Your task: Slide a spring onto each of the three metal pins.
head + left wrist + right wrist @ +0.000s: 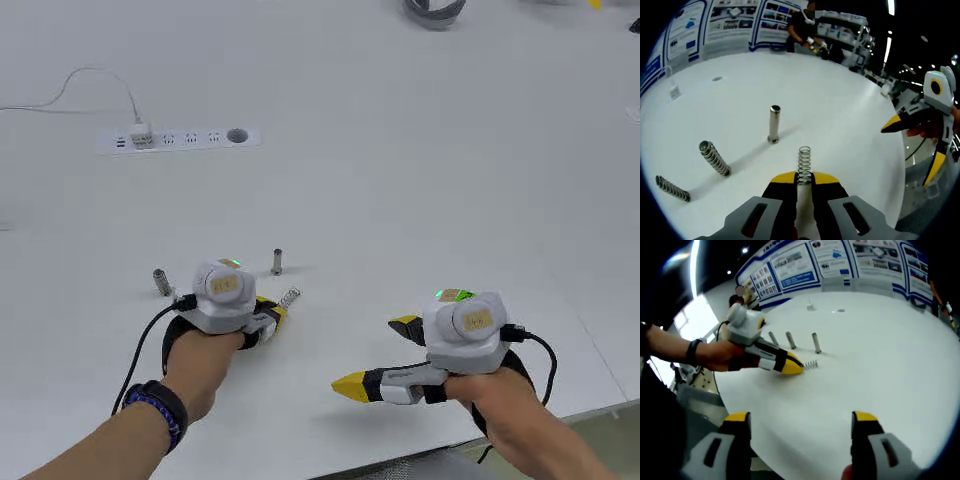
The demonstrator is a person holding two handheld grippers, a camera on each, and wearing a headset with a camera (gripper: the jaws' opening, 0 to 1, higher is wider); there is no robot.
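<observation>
A spring [804,159] is clamped by one end in the left gripper [797,178], its free end aimed at the bare pin [774,123], likely for threading. Two sprung pins [715,158] are seen near. The right gripper [800,416] is held well apart, jaws spread.

I'm looking at a plain white desk [400,200]. My left tool [804,177] has yellow tips on black jaws and a light grey body. My right tool [800,416] matches it, yellow over grey. The spring [804,159] is shiny silver, banded by its coils. The bare pin [774,123] is smooth silver-grey. The power strip [180,139] is white, the wristband [160,402] black edged in blue, and the wall posters [730,20] blue and white.
</observation>
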